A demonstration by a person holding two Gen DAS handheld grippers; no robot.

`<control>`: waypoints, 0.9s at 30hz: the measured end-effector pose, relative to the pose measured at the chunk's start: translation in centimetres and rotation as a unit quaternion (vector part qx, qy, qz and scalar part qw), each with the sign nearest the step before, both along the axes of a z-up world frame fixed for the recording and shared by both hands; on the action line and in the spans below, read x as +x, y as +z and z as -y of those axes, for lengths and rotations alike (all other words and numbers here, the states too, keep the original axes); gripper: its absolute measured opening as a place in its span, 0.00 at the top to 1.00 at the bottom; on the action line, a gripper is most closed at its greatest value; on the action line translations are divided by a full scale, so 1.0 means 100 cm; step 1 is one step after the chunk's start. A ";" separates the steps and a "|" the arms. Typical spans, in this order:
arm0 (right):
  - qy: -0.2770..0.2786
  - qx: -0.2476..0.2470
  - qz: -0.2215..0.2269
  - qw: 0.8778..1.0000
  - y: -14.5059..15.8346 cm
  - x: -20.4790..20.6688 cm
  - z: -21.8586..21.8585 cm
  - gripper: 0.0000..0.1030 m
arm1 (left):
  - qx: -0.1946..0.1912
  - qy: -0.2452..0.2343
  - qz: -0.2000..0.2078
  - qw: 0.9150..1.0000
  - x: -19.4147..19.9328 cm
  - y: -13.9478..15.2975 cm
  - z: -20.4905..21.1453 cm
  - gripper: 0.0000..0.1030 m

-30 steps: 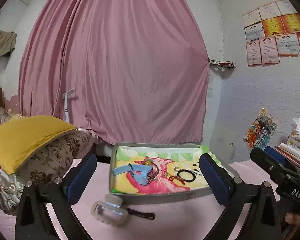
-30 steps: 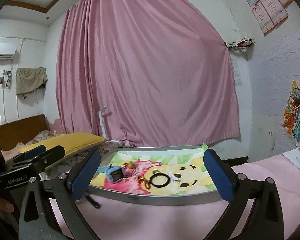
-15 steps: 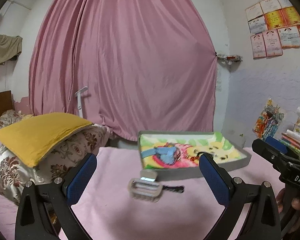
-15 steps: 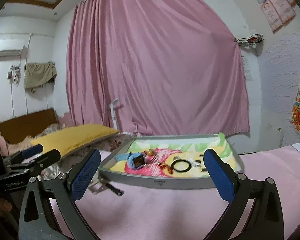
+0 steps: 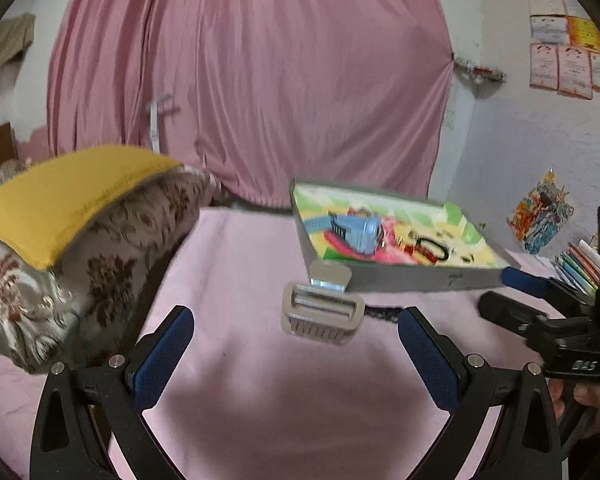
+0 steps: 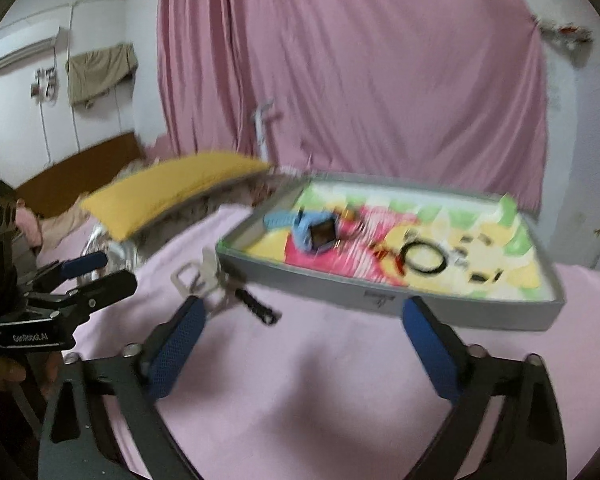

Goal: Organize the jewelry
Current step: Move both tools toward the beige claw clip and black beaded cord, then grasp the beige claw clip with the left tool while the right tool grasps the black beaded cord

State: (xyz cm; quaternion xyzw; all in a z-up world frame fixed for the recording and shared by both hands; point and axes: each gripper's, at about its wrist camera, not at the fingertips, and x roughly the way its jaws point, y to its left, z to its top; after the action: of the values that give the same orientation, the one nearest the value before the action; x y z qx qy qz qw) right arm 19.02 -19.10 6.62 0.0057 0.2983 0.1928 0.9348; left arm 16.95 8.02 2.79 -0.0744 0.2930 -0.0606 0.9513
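Both tongs (image 5: 296, 354) (image 6: 302, 344) dipped nearer the blurred tray (image 6: 380, 292); left gape empty, right are closing on nothing.

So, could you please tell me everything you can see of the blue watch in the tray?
The blue watch looks like a child's plastic smartwatch: a chunky light-blue case with a dark square screen and a ribbed light-blue strap trailing left. It lies tilted on the colourful cartoon lining at the left end of the grey tray, beside small trinkets too blurred to identify. No gripper touches it.
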 end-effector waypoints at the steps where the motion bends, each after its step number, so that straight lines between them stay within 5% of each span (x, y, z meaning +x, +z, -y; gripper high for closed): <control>1: 0.009 -0.005 -0.019 1.000 -0.005 0.008 -0.002 0.22 | -0.005 -0.005 -0.011 1.000 0.004 -0.003 0.001 0.00; 8: 0.060 -0.029 -0.096 0.993 -0.032 0.042 -0.020 0.48 | -0.013 -0.036 -0.083 0.996 0.032 -0.021 0.006 0.15; 14: 0.089 -0.043 -0.113 0.989 -0.036 0.058 -0.032 0.57 | -0.038 -0.047 -0.122 0.991 0.047 -0.029 0.005 0.17; 27: 0.136 -0.069 -0.118 0.981 -0.035 0.071 -0.054 0.69 | -0.038 -0.060 -0.130 0.989 0.064 -0.030 0.009 0.27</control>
State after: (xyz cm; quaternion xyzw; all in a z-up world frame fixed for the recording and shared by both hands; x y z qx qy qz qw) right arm 26.10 -13.70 3.13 -0.0764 0.4173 0.2947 0.8562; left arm 23.39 7.10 -0.18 -0.0999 0.4154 -0.1189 0.8963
